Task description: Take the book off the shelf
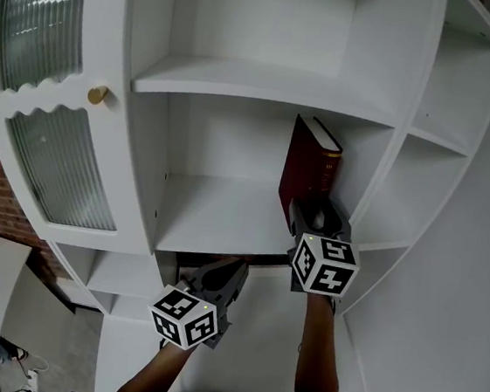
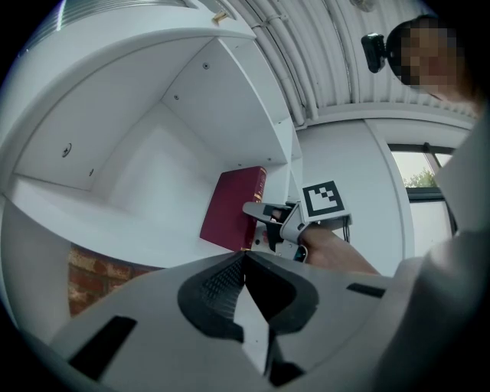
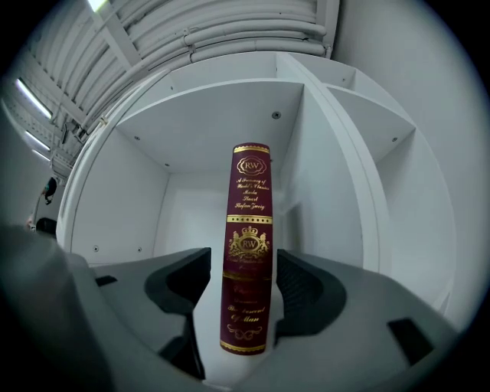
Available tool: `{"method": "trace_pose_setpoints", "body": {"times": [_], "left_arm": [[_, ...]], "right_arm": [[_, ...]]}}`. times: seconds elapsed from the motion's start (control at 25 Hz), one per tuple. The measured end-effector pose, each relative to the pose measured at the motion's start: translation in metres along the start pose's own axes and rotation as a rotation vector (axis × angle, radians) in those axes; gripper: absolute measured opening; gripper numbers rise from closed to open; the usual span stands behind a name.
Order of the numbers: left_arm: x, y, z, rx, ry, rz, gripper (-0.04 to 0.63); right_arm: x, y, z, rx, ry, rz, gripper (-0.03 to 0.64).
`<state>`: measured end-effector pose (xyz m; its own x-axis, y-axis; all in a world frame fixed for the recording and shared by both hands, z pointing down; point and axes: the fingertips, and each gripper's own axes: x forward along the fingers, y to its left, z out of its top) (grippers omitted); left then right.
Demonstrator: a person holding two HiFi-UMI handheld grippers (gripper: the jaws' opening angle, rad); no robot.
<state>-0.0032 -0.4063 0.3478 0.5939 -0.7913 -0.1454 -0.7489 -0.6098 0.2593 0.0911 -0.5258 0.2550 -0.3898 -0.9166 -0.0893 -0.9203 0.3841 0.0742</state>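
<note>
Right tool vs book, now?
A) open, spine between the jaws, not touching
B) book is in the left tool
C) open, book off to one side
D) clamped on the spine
A: in the right gripper view the book stands spine-on between the jaws of the right tool, with a gap on each side.
</note>
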Motion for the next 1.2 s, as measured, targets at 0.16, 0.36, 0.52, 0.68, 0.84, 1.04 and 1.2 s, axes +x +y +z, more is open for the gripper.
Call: {"method": "trace_pose_setpoints", "body": {"times": [0.16,0.36,0.52,0.68,0.84,1.04,1.2], "left_arm": [[0.0,0.003,-0.002,-0.006,0.005,0.005,0.016],[0.002,0.007,-0.004,-0.001,0.016,0.01,0.016],[0.001,0.009,-0.006,-0.007,0.019,0.017,0.016],[0.002,0.012,-0.007,-0.008,0.021,0.024,0.017],[0.004,0.015,-0.01,-0.015,0.03,0.026,0.016],[0.005,0.018,-0.011,-0.021,0.03,0.032,0.016],[0.005,0.021,-0.012,-0.024,0.031,0.037,0.017]], "right_arm": [[0.011,-0.003,-0.003,0.001,0.016,-0.003,0.272],[0.022,-0.005,-0.006,0.017,0.027,-0.004,0.276],[0.03,-0.006,-0.007,0.003,0.037,-0.003,0.276],[0.037,-0.008,-0.007,0.01,0.041,0.001,0.276],[0.043,-0.005,-0.012,0.019,0.057,0.019,0.276],[0.049,-0.002,-0.007,0.014,0.058,0.025,0.276],[0.05,-0.004,-0.008,0.022,0.069,0.027,0.276]]}}
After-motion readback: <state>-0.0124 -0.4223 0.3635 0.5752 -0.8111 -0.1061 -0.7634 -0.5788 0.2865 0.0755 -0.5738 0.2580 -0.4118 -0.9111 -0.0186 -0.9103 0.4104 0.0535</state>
